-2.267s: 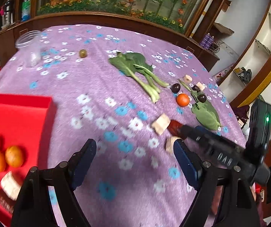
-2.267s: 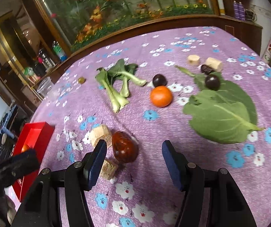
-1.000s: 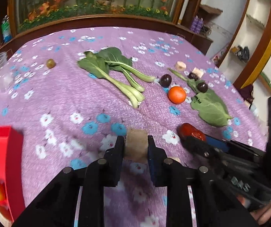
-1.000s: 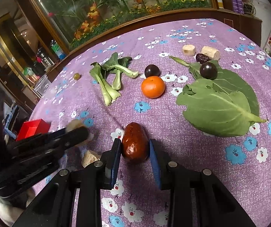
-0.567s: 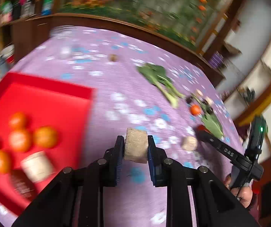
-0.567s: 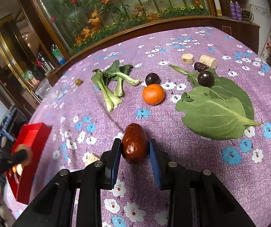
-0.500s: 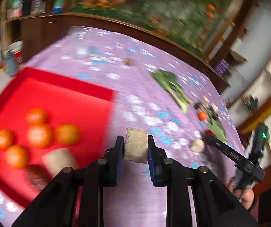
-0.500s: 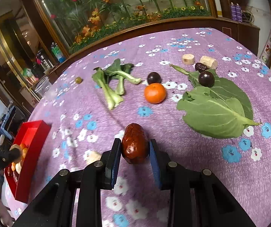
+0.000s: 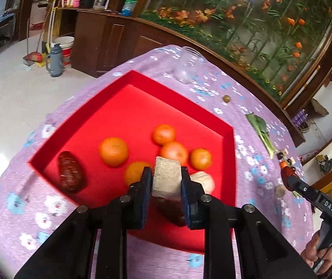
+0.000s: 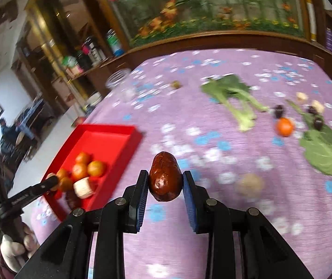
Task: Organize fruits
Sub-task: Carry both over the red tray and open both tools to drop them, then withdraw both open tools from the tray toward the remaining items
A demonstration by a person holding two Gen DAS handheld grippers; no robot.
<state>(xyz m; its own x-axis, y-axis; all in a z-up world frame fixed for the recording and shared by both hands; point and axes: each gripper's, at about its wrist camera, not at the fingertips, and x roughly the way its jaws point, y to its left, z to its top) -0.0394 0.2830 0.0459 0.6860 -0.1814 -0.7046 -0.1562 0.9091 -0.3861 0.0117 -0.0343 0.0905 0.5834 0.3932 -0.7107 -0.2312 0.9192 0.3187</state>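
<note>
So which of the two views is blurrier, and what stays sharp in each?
Right wrist view: heavy motion smear over the tablecloth and red tray; the gripped brown fruit stays crisp. Left wrist view: mostly sharp, including the tan block; only the far clear jar is smeared.

Both grippers, left [image 9: 166, 186] and right [image 10: 165, 186], are matte black with blue-padded jaws and round silver screws. The right one's side bears white "DAS" lettering. A bare hand [image 9: 320, 254] grips its handle.

Oranges [image 9: 113, 151] in tray [image 9: 128, 107]
</note>
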